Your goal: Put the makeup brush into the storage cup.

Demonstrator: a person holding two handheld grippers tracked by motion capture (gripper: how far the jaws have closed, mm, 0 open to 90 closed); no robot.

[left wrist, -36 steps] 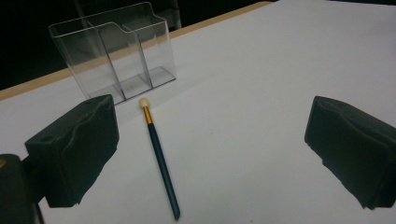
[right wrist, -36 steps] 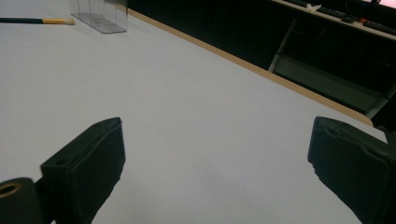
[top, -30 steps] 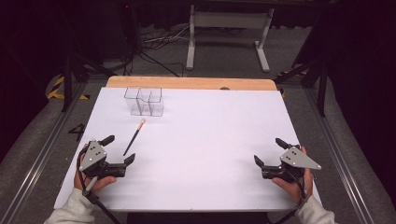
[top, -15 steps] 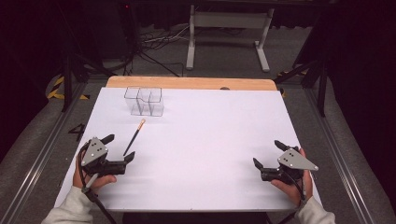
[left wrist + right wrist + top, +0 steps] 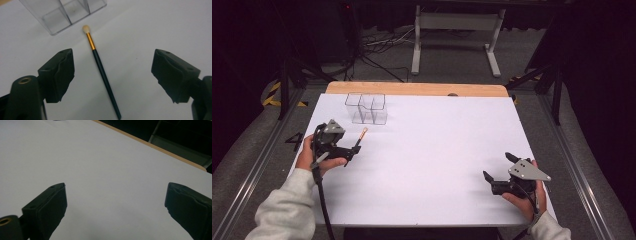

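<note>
I have the left claw [image 5: 353, 149] at the left of the high view, poised over the thin brush [image 5: 101, 71] that lies flat on the white worktop [image 5: 437, 150]. In the left gripper view the brush runs from bottom centre up toward the upper left, its dark handle between my two jaws, gold ferrule and pale tip pointing at the clear divided box [image 5: 63, 13] just beyond it. I judge the claw is lined up this way so the jaws can close across the handle; the tip sits near the box but does not touch it. The jaws stand wide apart, gripping nothing, one on each side of the handle and clear of it. Whether they touch the worktop I cannot tell.

The right claw [image 5: 496, 173] sits at the lower right of the high view, well apart from the brush and the box. In the right gripper view its jaws are also spread wide with bare white worktop between them, holding nothing. I read it as parked out of the way.
</note>
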